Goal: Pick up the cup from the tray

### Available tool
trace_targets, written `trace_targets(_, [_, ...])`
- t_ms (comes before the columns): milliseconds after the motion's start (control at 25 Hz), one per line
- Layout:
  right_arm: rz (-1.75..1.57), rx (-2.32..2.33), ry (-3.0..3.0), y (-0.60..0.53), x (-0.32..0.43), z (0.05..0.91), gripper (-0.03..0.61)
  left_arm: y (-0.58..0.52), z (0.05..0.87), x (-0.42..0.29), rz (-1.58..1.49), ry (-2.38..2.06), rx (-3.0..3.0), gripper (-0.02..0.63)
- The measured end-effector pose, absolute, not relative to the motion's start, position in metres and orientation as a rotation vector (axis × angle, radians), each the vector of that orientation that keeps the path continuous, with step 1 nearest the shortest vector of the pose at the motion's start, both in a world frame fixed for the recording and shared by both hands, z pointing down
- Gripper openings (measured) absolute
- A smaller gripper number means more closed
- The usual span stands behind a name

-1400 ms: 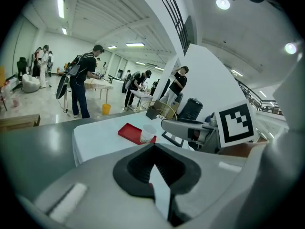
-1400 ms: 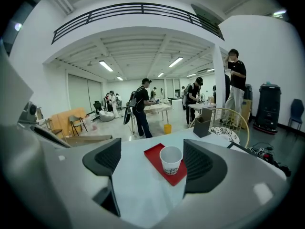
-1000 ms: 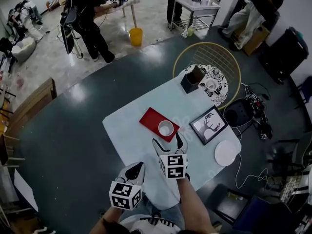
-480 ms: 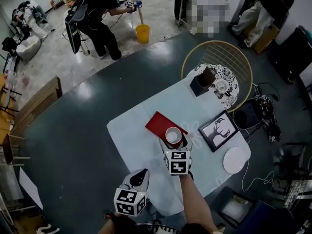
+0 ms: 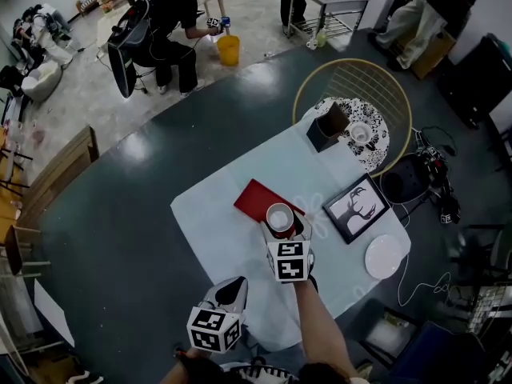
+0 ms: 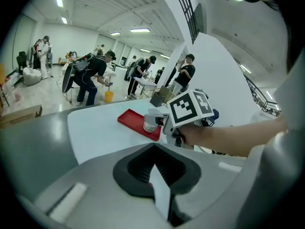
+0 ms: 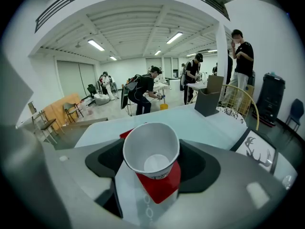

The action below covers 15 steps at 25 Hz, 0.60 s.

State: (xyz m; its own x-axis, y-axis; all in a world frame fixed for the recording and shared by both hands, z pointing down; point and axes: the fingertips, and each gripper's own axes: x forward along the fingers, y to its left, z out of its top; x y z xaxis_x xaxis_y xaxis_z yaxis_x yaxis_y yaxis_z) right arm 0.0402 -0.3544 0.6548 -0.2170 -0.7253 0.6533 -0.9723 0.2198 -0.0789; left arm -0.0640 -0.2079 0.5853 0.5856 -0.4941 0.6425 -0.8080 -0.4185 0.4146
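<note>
A white paper cup stands on the near corner of a red tray on the pale table. My right gripper reaches over the table to it. Its jaws have just been closing, and the cup now sits between them with both dark pads against its wall, the tray below. From the left gripper view the cup and tray show ahead, beyond the marker cube. My left gripper hangs back at the table's near edge, jaws together and holding nothing.
A framed deer picture and a white plate lie right of the tray. A dark box stands at the table's far corner, by a wire chair with a patterned cushion. People work at tables far behind.
My right gripper moved forward from short of the tray to the cup and its jaws closed in around it. The left gripper sank a little.
</note>
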Motion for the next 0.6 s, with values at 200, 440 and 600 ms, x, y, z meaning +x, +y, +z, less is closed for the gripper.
trace_targets(200, [0.666, 1.649, -2.011, -0.338, 0.063, 0.635, 0.359, -0.206, 0.588, -0.053, 0.58, -0.993, 2.116, 0.0])
trace_targets(440, [0.736, 1.736, -1.955, -0.302, 0.104, 0.635, 0.36, -0.2, 0.589, -0.033, 0.595, -0.929, 2.158, 0.0])
trace_targets(600, [0.744, 1.778, -1.906, -0.28, 0.129, 0.634, 0.36, -0.191, 0.588, -0.018, 0.587, -0.873, 2.175, 0.0])
